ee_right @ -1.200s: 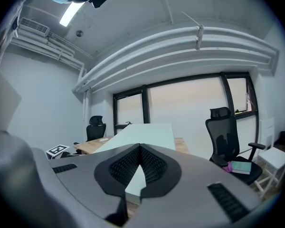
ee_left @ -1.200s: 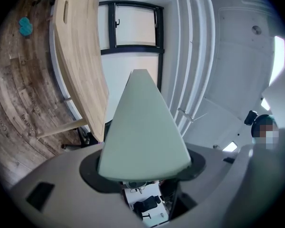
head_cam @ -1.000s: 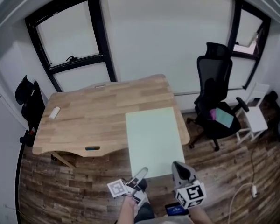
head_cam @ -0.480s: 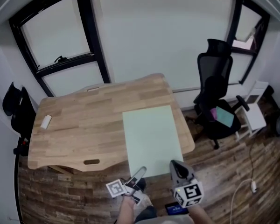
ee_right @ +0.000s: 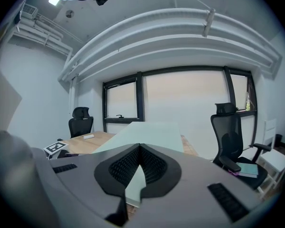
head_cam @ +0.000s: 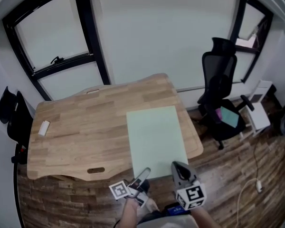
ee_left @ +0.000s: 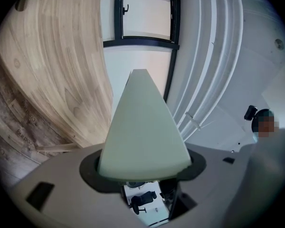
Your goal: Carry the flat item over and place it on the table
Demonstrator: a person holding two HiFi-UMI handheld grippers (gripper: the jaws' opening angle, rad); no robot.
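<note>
1. A wooden tabletop stands by the windows; the green board is held over its right part
2. The left claw and the right claw each clamp its near edge
3. Probably light, slightly bendy: grip both near corners

Left gripper and right gripper side by side, both at near edge of green sheet. Sheet runs ahead of them over right part of table. Chair ahead-right of right gripper. Small white object well ahead-left of left gripper.
</note>
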